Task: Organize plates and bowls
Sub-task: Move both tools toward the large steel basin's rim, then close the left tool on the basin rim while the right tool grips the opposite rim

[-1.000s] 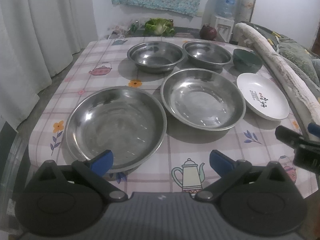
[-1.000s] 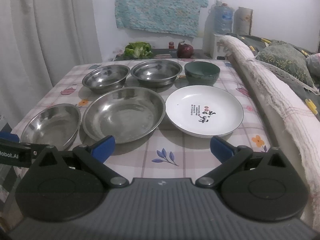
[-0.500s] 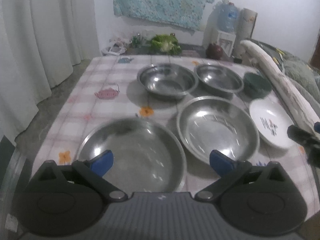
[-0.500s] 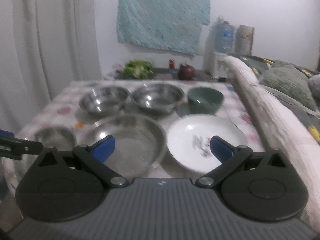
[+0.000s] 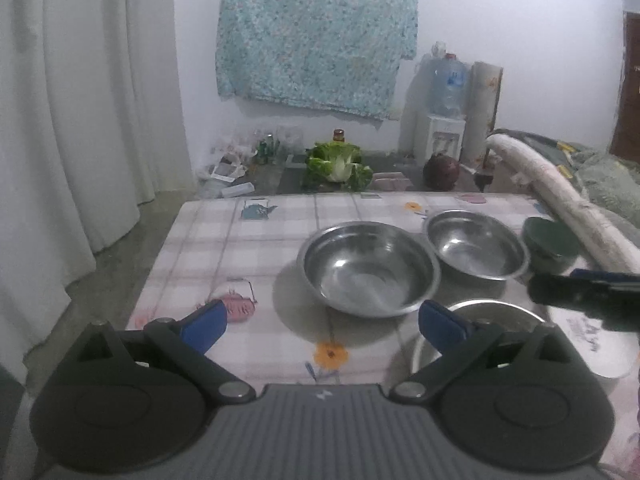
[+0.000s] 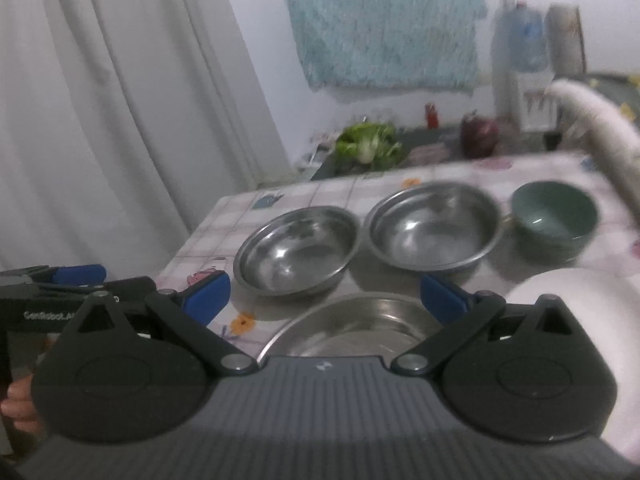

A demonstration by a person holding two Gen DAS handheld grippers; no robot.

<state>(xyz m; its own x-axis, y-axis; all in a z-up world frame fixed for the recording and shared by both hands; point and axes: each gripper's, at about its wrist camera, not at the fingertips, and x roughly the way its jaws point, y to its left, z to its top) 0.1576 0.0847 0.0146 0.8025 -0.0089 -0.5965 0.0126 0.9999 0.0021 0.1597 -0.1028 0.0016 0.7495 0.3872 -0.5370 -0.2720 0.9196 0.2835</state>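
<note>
Nothing is stacked or held yet; this looks like the approach before the first pick. Both grippers hang above the near part of the table (image 5: pixel 208 240), pointing toward its far edge. The left gripper (image 5: pixel 320 322) has its jaws spread wide with nothing between them, and the right gripper (image 6: pixel 326 296) is likewise wide open and empty.

Along the far edge sit two steel bowls side by side and just apart, the left bowl (image 5: pixel 370 268) and the right bowl (image 5: pixel 476 244), with a green bowl (image 6: pixel 554 216) beside them toward the far right corner. Nearer, a steel plate (image 6: pixel 360 326) lies partly under the right gripper, and a white plate (image 6: pixel 576 292) lies to its right, blurred.

The likely next move is nesting like with like: one gripper must drop to a bowl's rim, straddle the thin wall with one finger inside and one outside, then close firmly. Steel rims are slick, so a shallow bite may slip.
</note>
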